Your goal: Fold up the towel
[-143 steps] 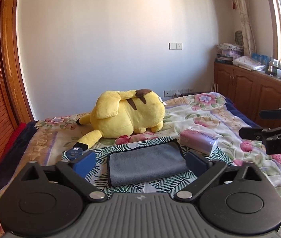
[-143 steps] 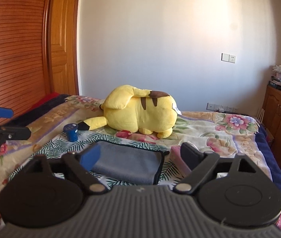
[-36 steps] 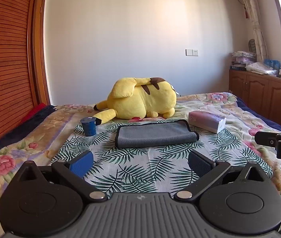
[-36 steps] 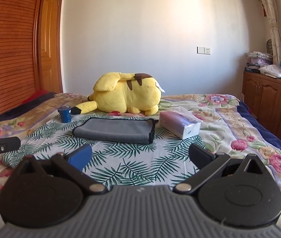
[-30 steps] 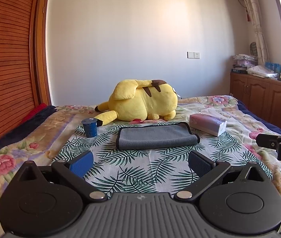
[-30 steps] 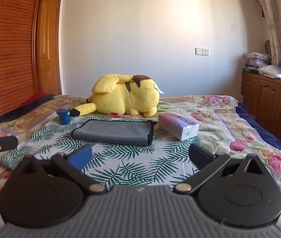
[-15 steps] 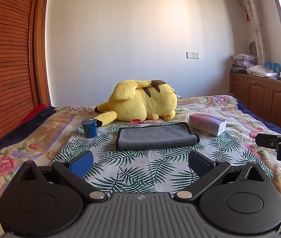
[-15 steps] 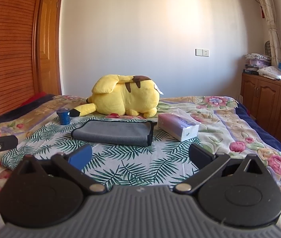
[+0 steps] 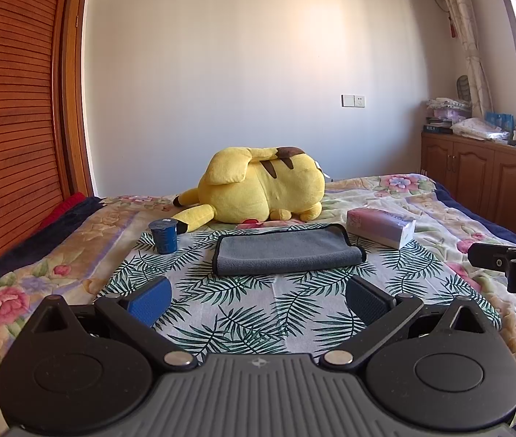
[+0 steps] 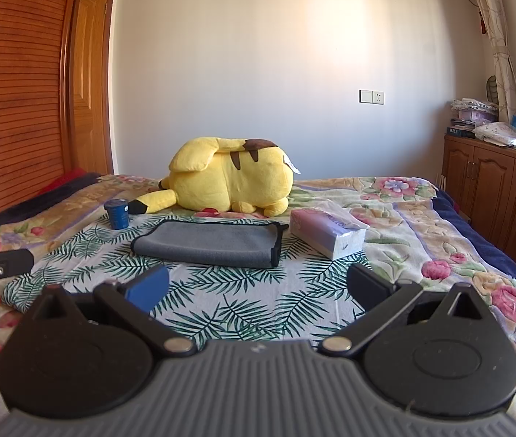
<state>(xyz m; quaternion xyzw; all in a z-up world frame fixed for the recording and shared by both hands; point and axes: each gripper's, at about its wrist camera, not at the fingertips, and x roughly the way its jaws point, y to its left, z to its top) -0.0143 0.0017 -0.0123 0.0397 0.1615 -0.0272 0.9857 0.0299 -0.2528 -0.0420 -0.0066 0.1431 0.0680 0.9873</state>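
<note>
— Left claw [image 9: 258,298] and right claw [image 10: 256,286]?
— Both wide apart, holding nothing, low in their frames.
— Towel [image 9: 287,252]?
— Folded, at frame centre on the leaf cloth [image 9: 243,302], between cup [image 9: 164,236] and tissue pack [image 9: 380,227].

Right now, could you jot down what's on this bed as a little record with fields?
towel: grey towel, folded flat on the palm-leaf cloth
behind towel: yellow Pikachu plush
left of towel: small blue cup
right of towel: tissue pack
left hand-held gripper: open, empty, short of the towel
right hand-held gripper: open, empty, short of the towel
</note>
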